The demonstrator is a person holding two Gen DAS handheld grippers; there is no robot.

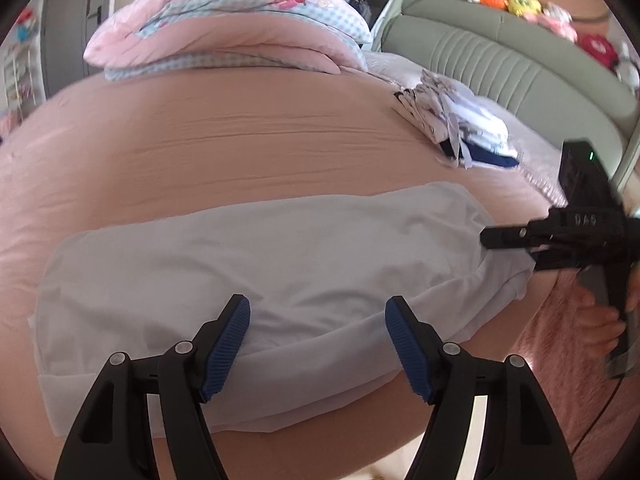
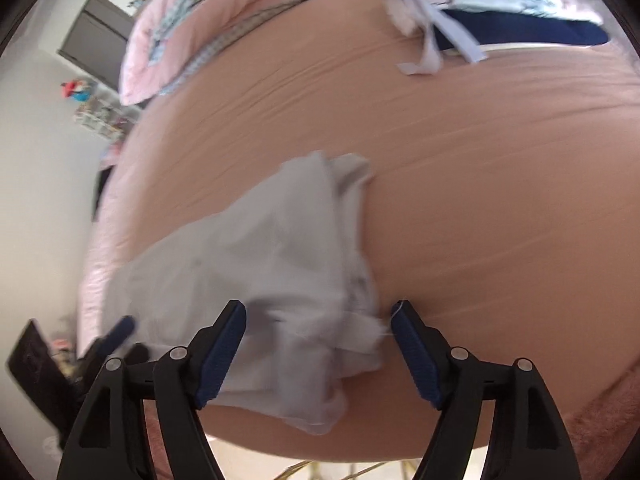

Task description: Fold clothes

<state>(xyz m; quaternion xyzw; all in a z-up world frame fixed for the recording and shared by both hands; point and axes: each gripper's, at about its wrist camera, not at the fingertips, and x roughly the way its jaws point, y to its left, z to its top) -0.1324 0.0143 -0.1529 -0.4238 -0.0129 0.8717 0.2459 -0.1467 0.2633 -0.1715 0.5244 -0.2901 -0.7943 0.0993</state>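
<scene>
Two grippers worked over pale grey garment [image 1: 256, 256] lying folded on pink bed sheet [image 1: 240, 140]. Left gripper [image 1: 318, 344] spread wide, fingers apart above garment's near folded edge, gripping nothing. Right gripper [image 2: 318, 350] likewise wide open, bunched garment end [image 2: 304, 280] between its blue pads [image 2: 222, 356], unpinched. Pile of clothes [image 1: 460, 124] lay beyond, well apart from garment.

You see a pale grey-white garment [image 1: 256, 256] on the salmon-pink bed sheet [image 1: 240, 140]. At the bed's far edge lies a pink quilt [image 1: 224, 28] with blue gingham patches. The headboard [image 1: 500, 64] is sage green. Both grippers are black; their fingers [image 1: 232, 344] carry ribbed blue pads.
</scene>
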